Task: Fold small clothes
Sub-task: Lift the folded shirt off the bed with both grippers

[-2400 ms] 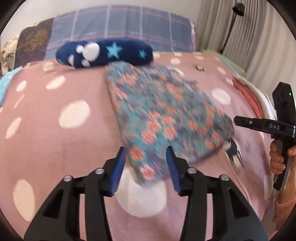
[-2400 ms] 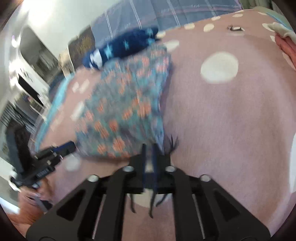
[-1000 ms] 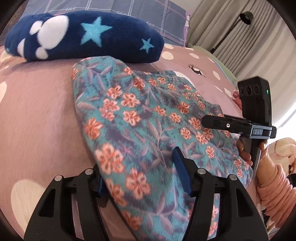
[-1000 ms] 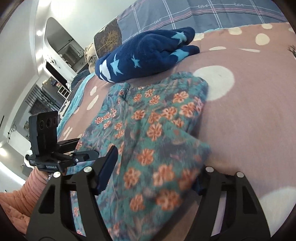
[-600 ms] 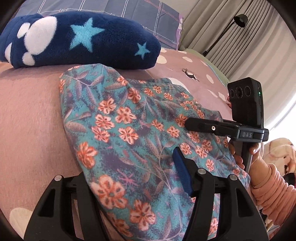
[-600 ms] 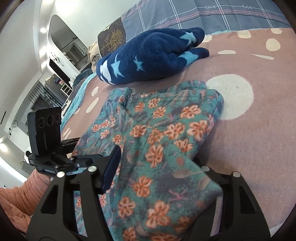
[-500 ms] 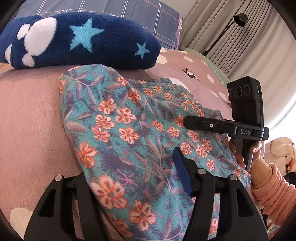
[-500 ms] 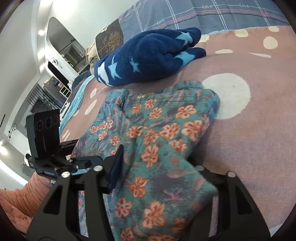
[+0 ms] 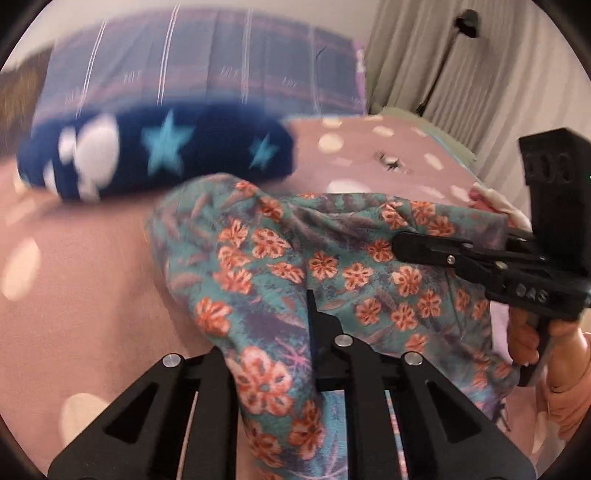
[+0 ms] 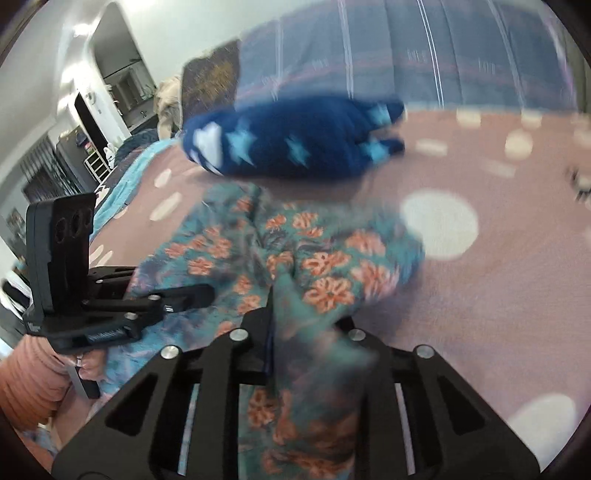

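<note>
Since the frame half a second earlier, both sets of tongs had gone from standing wide around the cloth to pinching it, and the near edge of the floral garment (image 9: 332, 266) had come up off the bed.

The garment, teal with orange flowers, lay on the pink dotted blanket (image 9: 85, 280) just in front of the navy star cushion (image 9: 162, 151). Its far edge remained on the blanket close to the cushion; its near edge was gathered and raised at two corners.

The left tongs (image 9: 280, 350) were closing, with a bunched fold of the garment between the fingers. One finger was visible against the cloth; the other was covered by fabric. The same tool appeared in the right wrist view (image 10: 199, 295), with its tip at the garment's side edge.

The right tongs (image 10: 306, 332) were closing likewise, with a fold of the garment drawn up between the fingers and draped over them. In the left wrist view this tool (image 9: 402, 243) met the opposite side of the garment, and a hand (image 9: 535, 339) with a pink sleeve gripped its handle.

Behind the cushion stood a blue plaid pillow (image 9: 207, 62). Beyond the garment's right side, grey curtains (image 9: 417, 55) hung with a floor lamp (image 9: 465, 22) before them. Both views were motion-blurred.
</note>
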Available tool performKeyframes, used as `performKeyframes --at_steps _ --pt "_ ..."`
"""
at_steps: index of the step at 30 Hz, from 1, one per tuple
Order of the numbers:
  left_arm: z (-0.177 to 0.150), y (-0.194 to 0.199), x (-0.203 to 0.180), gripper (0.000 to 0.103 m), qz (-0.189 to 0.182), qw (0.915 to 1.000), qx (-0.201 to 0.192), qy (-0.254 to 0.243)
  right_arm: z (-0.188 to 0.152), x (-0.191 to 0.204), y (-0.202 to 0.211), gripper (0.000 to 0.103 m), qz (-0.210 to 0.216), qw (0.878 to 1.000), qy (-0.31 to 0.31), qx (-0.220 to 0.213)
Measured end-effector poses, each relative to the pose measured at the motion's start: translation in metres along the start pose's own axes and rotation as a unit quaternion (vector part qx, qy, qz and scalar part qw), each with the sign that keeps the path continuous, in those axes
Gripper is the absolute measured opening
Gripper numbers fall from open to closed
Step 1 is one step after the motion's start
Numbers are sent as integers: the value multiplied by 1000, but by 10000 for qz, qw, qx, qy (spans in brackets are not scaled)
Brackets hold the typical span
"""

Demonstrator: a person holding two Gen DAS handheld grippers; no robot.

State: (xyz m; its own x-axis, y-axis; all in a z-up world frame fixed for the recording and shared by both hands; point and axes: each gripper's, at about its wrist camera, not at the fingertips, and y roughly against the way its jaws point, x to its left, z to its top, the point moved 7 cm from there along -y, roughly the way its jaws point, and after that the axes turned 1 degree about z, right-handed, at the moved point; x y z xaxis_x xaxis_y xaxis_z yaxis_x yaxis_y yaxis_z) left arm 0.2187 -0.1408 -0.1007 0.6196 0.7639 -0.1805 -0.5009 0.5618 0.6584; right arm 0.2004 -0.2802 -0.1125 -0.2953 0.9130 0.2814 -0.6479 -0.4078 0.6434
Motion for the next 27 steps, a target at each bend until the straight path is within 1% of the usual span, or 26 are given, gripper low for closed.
performKeyframes --at_steps 2,4,5,8,12,14,15,18,21,23,27 --pt "13 22 -17 13 23 9995 -244 -219 5 21 34 17 -199 9987 295 -358" --pt "32 49 -41 13 18 9973 -550 -479 9 32 65 17 -395 9959 492 -654" --pt "40 56 -50 13 -8 9964 -634 -557 10 36 82 17 -488 9939 561 -817" --pt "78 82 -91 13 -76 9901 -955 -1024 22 44 145 17 -802 9836 736 -1438" --pt "132 92 -136 13 -18 9817 -1253 -1434 47 32 209 17 -1147 9701 753 -2003" --pt "158 89 -154 13 -4 9786 -1352 -1550 63 19 232 17 -1357 9639 758 -2163" --pt "173 85 -164 13 9 9774 -1392 -1589 73 9 244 17 -1547 9592 771 -2237" --pt "205 66 -185 13 51 9746 -1437 -1716 99 -23 264 17 -1864 9523 638 -2332" --pt "227 41 -195 13 162 9730 -1424 -1808 125 -58 270 17 -2117 9477 390 -2355" --pt "237 26 -199 13 249 9728 -1379 -1842 138 -77 265 17 -2197 9469 270 -2334" --pt "254 -26 -189 14 380 9764 -1120 -1808 160 -119 238 17 -2289 9491 1 -2163"
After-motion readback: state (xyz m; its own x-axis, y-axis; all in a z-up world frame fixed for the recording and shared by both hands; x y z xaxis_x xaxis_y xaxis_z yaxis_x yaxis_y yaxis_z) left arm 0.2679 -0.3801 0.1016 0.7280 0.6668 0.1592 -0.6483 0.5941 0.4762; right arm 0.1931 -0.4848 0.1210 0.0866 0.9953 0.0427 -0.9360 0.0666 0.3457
